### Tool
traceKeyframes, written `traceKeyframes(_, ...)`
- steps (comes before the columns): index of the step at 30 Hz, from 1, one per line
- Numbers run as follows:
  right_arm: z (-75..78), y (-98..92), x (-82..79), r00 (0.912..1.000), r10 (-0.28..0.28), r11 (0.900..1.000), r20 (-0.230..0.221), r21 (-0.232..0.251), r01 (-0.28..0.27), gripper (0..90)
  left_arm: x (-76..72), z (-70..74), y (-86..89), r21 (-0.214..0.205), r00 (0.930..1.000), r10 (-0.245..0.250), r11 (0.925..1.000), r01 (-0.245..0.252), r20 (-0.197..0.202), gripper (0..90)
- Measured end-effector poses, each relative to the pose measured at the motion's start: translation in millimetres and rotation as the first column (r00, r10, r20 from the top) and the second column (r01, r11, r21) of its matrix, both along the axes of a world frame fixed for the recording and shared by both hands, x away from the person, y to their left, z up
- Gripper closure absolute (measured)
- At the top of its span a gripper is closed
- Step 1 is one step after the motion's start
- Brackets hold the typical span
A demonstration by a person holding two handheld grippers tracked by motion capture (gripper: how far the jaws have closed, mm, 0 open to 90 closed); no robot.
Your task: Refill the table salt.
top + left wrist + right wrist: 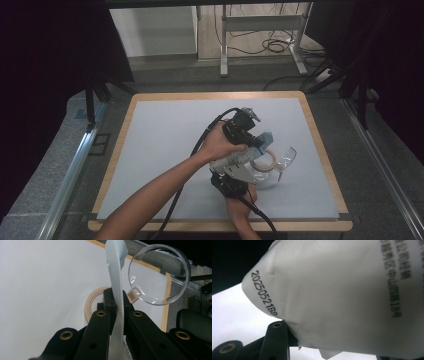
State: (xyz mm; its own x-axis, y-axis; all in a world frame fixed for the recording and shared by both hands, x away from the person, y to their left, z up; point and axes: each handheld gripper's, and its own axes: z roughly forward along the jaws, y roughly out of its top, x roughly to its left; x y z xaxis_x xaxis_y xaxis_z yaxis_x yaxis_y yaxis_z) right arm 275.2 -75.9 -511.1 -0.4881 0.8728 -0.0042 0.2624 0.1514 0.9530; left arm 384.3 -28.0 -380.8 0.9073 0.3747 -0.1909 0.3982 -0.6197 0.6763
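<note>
Two grippers share one thing here — a white packet (pixel 342 297) with black printing, held up off the table near the right part of the near edge of the grey mat (pixel 165 145).

In the high view the left gripper (pixel 260 142) reaches across from the left, with the right gripper (pixel 245 172) just beneath it on the near side; both hands are crowded together. The packet sits between them, just above and beside a clear glass cup (pixel 280 162) and a tan ring (pixel 263 161), which looks like a roll of tape.

In the left gripper view the jaws are clenched on a thin flap of the packet (pixel 117 287), most likely its top seal. The flap runs straight up out of the pinch, so its long axis follows the jaws' own line. The cup (pixel 160 275) lies on its side just right of the flap, its mouth facing the camera, with the ring (pixel 93 303) flat on the mat behind the jaw tips.

In the right gripper view the packet's swollen body presses close over the jaws, which stand about half open around it; one black finger (pixel 275 340) touches its lower left side, so I judge the body is gripped.

With both grips within the same short stretch of packet, tearing or pulling the seal open would seem to turn on the hands drawing apart across the flap's line.
</note>
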Motion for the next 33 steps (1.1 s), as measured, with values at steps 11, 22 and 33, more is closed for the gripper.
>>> traceKeyframes(11, 3.4, 0.3, 2.8, 0.9999, -0.004, 0.9986, -0.01, 0.053, 0.005, 49.8, 3.2, 3.1, -3.8, 0.015, 1.0, 0.001, 0.9999, -0.001, 0.0, 90.0)
traceKeyframes(22, 9.5, 0.5, 5.8, 0.9999, -0.006, 0.9916, -0.014, 0.129, 0.008, 49.9, 4.9, 7.0, -11.2, 0.049, 1.0, 0.0, 0.9988, 0.0, 0.007, 90.0)
traceKeyframes(33, 12.5, -2.8, 7.8, 0.9997, -0.021, 0.9854, -0.012, 0.169, 0.023, 49.9, 5.2, 11.1, -18.9, 0.064, 0.9999, -0.005, 0.998, 0.005, 0.013, 90.0)
